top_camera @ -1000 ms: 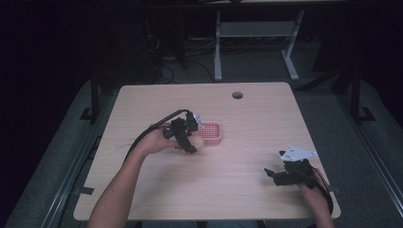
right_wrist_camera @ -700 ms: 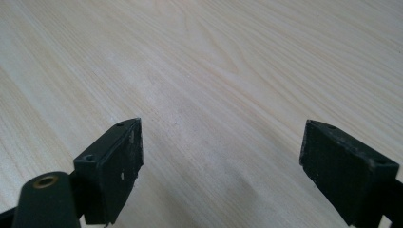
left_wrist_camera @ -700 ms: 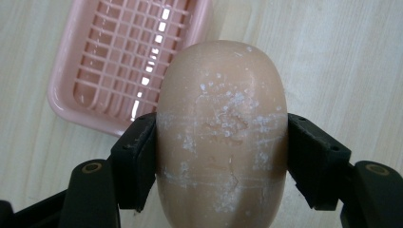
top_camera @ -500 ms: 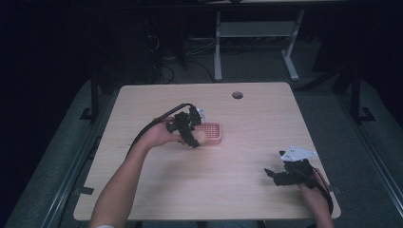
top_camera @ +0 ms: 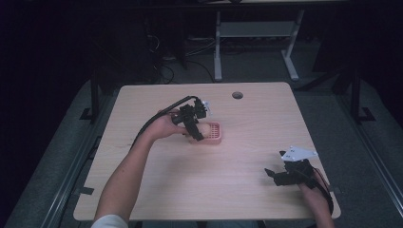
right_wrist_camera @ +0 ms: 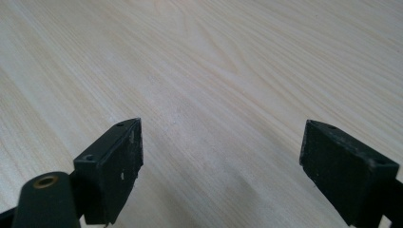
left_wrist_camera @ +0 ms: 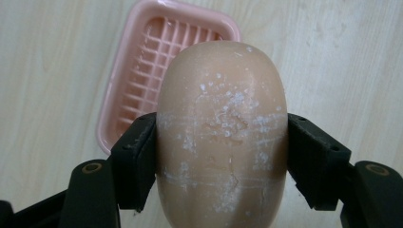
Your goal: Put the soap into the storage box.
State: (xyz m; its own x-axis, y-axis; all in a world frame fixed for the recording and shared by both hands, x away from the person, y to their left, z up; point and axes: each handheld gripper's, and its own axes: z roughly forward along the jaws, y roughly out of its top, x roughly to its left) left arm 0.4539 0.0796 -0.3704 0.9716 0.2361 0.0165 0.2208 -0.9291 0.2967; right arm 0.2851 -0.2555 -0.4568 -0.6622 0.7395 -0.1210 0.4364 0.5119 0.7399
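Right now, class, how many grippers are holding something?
1. The left gripper is shut on the tan soap bar over the pink dish; the right gripper rests open near the table's front right.

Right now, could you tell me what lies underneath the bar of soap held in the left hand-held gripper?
Under the soap, clamped in the left hand-held gripper, sits the pink slatted soap dish on the wooden table. The soap covers the dish's right part, so that stays unseen.
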